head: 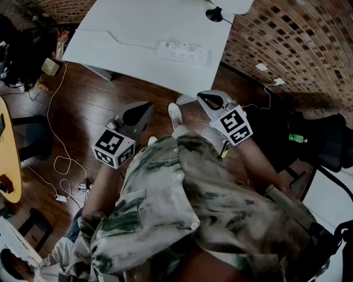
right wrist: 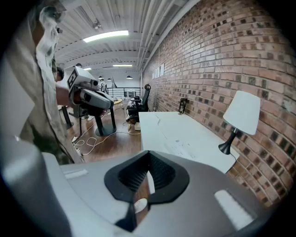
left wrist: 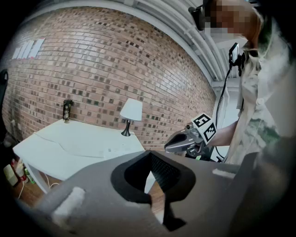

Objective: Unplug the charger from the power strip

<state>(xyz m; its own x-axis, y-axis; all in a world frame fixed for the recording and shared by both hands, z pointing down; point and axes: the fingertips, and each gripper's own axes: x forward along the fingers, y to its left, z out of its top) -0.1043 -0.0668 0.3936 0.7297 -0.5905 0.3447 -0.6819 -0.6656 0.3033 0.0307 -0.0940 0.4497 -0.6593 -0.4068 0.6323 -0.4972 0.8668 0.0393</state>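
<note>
A white power strip (head: pixel 183 52) lies on the white table (head: pixel 138 27), near its front edge, with its thin cable running off to the left. I cannot make out a charger on it. Both grippers hang over the wooden floor short of the table, well apart from the strip. My left gripper (head: pixel 144 106) is shut with nothing in it; in its own view the jaws (left wrist: pixel 150 173) meet. My right gripper (head: pixel 203 96) is also shut and empty, its tips (right wrist: pixel 147 178) together. Each gripper shows in the other's view: the right gripper (left wrist: pixel 185 139) and the left gripper (right wrist: pixel 90 97).
A lamp (head: pixel 220 11) stands at the table's far right corner by the brick wall. Loose cables (head: pixel 60 165) trail over the floor at left. A black chair (head: pixel 325 143) and a green bottle (head: pixel 298 138) are at right. My shoe (head: pixel 175 114) is under the table edge.
</note>
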